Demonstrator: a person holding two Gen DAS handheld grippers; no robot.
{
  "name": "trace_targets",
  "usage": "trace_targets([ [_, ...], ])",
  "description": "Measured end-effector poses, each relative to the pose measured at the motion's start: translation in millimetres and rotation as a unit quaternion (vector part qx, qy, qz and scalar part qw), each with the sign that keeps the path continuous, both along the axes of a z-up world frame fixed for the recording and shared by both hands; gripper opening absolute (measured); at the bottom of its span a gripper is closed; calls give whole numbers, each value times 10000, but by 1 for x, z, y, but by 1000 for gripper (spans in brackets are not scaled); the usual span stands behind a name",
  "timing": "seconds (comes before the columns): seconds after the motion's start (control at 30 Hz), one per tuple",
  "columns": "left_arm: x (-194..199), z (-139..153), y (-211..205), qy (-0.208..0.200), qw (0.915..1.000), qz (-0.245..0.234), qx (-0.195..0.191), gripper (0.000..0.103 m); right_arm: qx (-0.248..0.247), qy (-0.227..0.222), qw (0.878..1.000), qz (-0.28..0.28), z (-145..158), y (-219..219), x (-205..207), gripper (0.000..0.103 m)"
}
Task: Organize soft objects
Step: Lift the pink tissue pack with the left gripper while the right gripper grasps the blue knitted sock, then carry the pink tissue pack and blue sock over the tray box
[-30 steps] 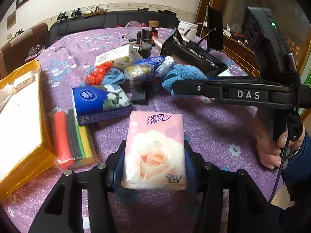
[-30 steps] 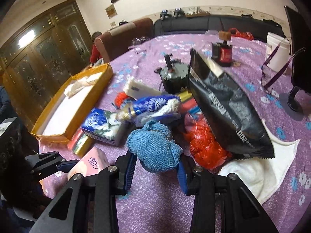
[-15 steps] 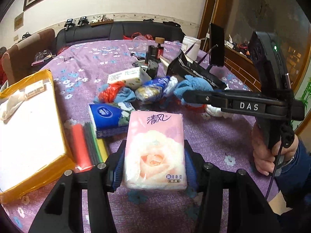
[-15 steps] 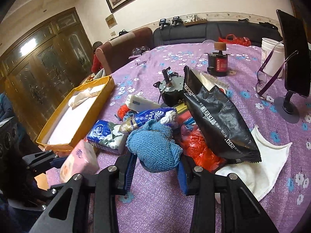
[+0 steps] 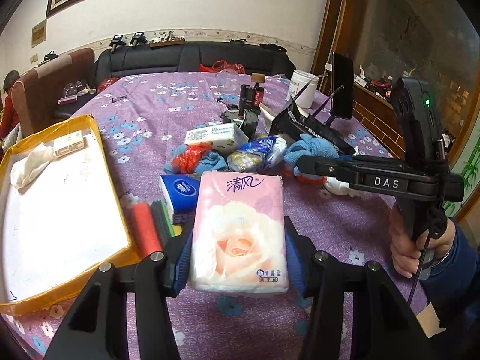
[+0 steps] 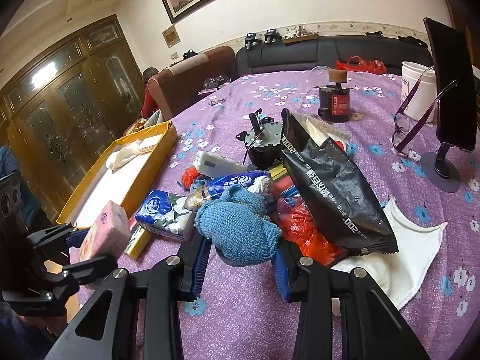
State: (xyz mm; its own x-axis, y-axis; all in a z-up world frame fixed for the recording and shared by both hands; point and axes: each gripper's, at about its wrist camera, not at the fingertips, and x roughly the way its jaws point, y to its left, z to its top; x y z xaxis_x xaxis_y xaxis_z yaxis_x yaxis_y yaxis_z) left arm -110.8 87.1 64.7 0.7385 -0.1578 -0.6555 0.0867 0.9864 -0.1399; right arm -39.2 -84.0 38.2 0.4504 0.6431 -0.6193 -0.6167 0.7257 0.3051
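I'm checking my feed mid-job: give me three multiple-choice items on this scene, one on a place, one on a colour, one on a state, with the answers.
1. Where does the yellow-rimmed tray lie?
A. On the far side of the table behind the white bucket
B. At the table's left edge, left of the pile
C. Under the black snack bag

2. What colour is the tissue pack in the left gripper?
A. Green
B. Black
C. Pink with a rose print

3. What is the right gripper doing?
A. Shut on the blue knitted cloth
B. Open above the white towel
C. Shut on the eyeglasses

Answers:
1 B, the left wrist view shows it at the left rim.
2 C, the pink rose wrapper sits between the fingers.
3 A, both pads press the cloth's sides.
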Motion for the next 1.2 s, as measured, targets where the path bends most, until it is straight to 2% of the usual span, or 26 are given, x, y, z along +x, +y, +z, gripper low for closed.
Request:
trace_targets([
  [0.67,-6,10,22,-184,9995,238,-93,52,48,-108,9999,12,6,2,-6,41],
  [1.03,-20,23,67,-372,9968,671,-205,52,202,179,9993,275,25,27,-11,41],
  [1.2,-28,28,88,-459,9947,882,-255,52,164,66,9984,532,39,48,-21,41],
])
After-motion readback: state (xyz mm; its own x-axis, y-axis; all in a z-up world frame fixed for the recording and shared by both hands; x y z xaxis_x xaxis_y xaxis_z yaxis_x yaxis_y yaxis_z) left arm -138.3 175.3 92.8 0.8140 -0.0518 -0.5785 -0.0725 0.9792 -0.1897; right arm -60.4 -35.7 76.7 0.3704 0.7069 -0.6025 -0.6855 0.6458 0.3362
